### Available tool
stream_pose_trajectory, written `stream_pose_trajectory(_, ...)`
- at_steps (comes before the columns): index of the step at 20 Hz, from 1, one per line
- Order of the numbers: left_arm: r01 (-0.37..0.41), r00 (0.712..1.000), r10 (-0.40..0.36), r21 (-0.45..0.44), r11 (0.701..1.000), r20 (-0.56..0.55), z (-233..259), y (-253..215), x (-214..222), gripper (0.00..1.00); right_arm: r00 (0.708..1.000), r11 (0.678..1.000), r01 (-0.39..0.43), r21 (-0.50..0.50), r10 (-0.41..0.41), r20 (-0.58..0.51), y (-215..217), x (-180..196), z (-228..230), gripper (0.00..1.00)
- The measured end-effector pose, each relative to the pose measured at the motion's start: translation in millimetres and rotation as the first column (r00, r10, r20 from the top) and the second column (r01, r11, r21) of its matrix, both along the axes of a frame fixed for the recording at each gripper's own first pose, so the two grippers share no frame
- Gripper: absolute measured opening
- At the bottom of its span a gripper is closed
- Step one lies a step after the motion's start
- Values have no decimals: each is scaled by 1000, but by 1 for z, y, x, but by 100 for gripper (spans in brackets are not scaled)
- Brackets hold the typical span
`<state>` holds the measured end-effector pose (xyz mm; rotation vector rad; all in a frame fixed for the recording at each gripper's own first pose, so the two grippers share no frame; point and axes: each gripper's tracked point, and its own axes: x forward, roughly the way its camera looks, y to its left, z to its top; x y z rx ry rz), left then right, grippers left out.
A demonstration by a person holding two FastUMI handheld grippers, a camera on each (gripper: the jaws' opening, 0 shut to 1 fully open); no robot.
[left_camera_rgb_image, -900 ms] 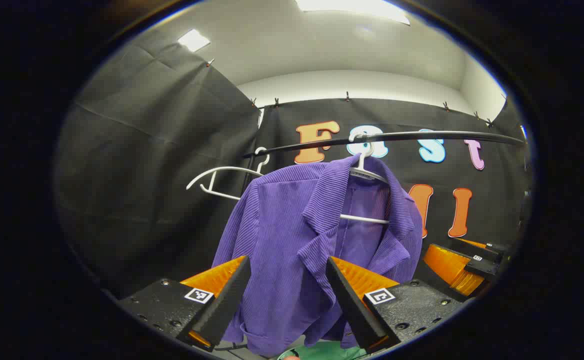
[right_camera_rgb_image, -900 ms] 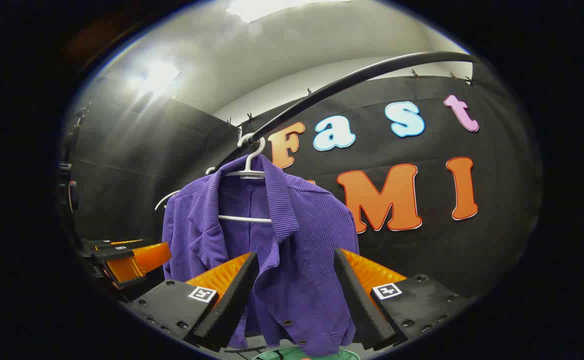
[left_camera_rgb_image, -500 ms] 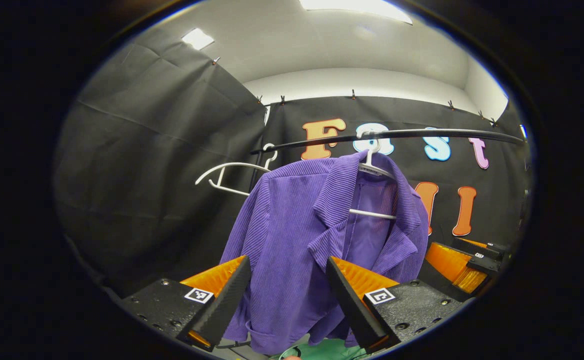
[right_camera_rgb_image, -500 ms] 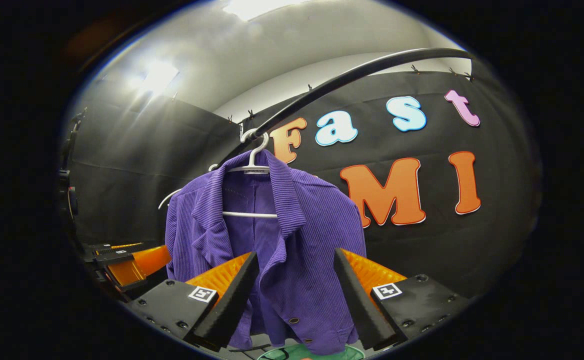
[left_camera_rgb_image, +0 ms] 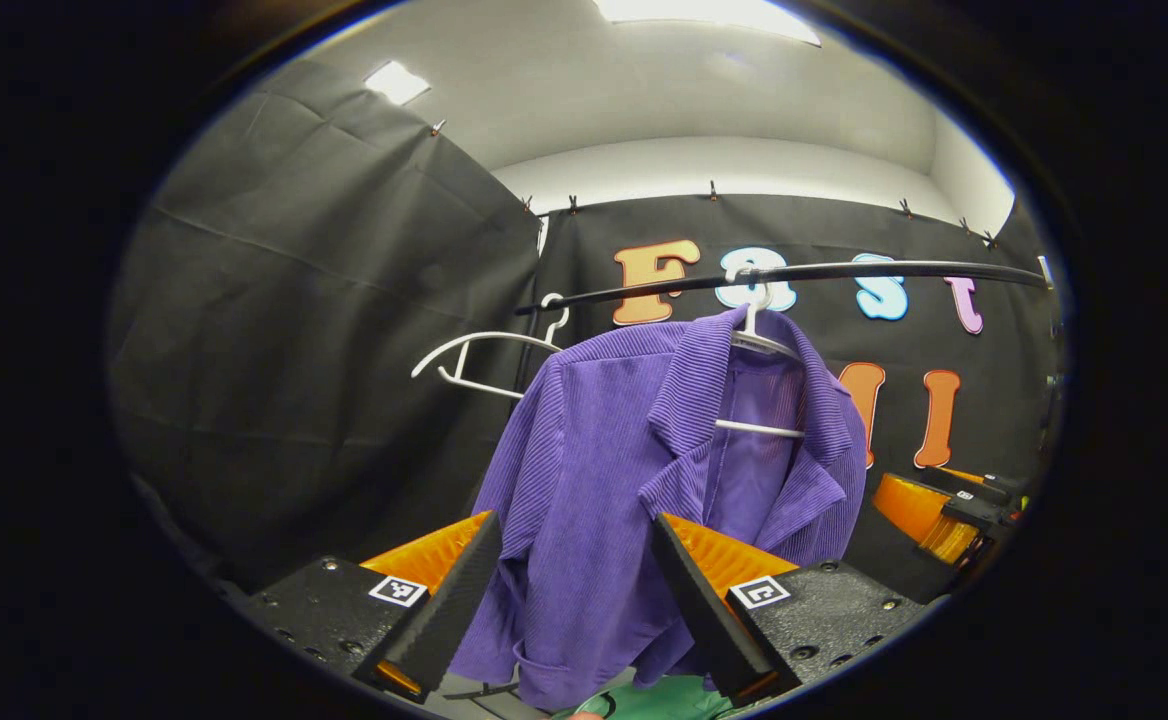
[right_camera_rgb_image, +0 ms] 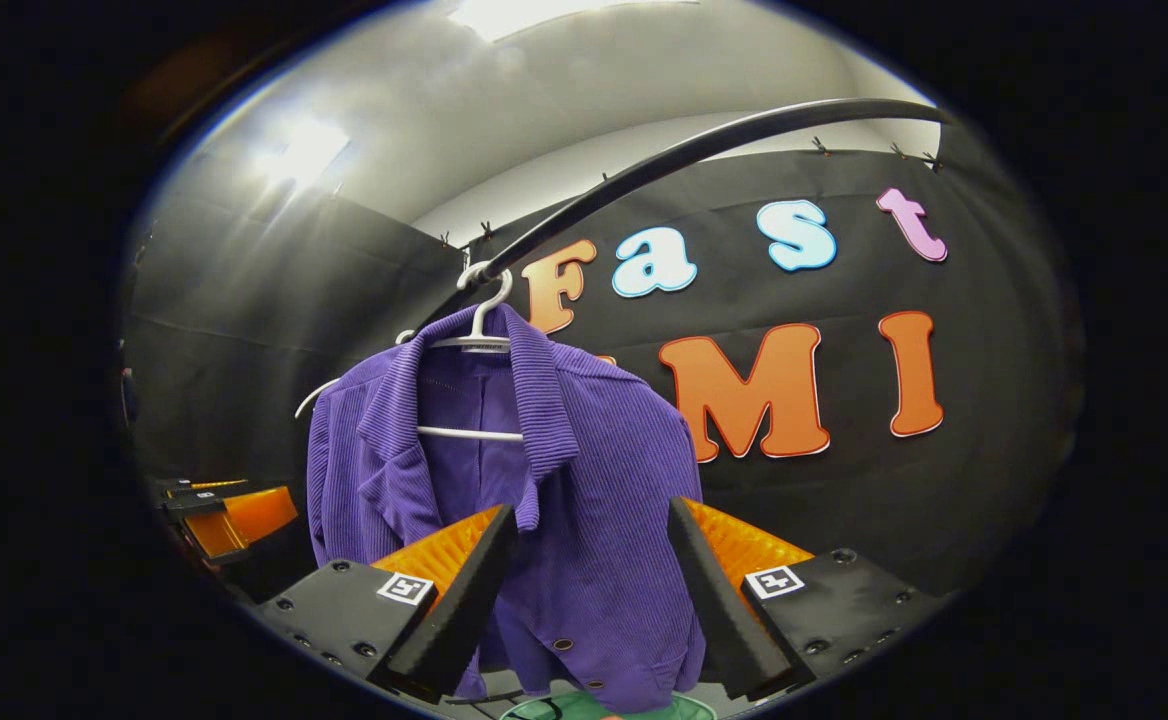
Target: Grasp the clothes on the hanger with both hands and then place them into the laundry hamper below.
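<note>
Room: a booth walled with black cloth point(left_camera_rgb_image: 324, 330), pinned up by small clips along its top edge; a pale ceiling with bright light panels point(left_camera_rgb_image: 704, 10) overhead.
Rail: a dark clothes rail point(left_camera_rgb_image: 844, 272) runs across in front of the back wall; in the right gripper view it arcs up toward the right point(right_camera_rgb_image: 704, 150).
Hamper: a green laundry hamper point(left_camera_rgb_image: 664, 700) peeks in at the very bottom of both views, right below the jacket's hem; only a sliver of its rim shows point(right_camera_rgb_image: 584, 708), and I cannot tell what lies inside.
Clothes: a purple ribbed jacket point(left_camera_rgb_image: 604, 500) hangs from a white hanger point(left_camera_rgb_image: 759, 340) hooked on the rail, collar open, dark snaps along the lower front point(right_camera_rgb_image: 564, 645).
Spare hanger: a second white hanger point(left_camera_rgb_image: 484, 355), bare, hangs on the rail just beyond the jacket's shoulder.
Left gripper: point(left_camera_rgb_image: 569, 560) fingers spread wide, nothing between them; the jacket's front hangs beyond the gap, not touched.
Right gripper: point(right_camera_rgb_image: 589, 550) likewise parted and holding nothing, aimed at the jacket's lower front; it also shows at the far right edge of the left gripper view point(left_camera_rgb_image: 944, 510).
</note>
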<state>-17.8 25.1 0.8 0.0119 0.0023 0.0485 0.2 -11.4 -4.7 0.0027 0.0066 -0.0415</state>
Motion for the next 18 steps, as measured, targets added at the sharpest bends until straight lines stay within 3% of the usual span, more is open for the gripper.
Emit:
stream_pose_trajectory(3,1,1000,-1,8,1000,-6,-4,4,-2,95,998,998,-55,-6,54,-22,16,17,-11,94)
stream_pose_trajectory(6,-23,999,24,27,999,-27,-10,15,-8,92,995,997,-67,22,69,-75,28,46,-30,98)
stream_pose_trajectory(10,-48,999,48,30,998,-17,-5,24,-21,95,992,998,-23,55,30,-121,39,88,-61,94)
stream_pose_trajectory(13,-85,996,86,65,994,-13,-4,37,-28,92,986,994,83,66,-72,-152,19,118,-83,98)
stream_pose_trajectory(15,-100,995,101,65,993,-12,-3,40,-31,95,980,989,135,62,-124,-154,-1,130,-89,98)
stream_pose_trajectory(18,-108,994,109,68,992,-18,-5,43,-32,95,984,991,85,105,-67,-162,-12,127,-83,98)
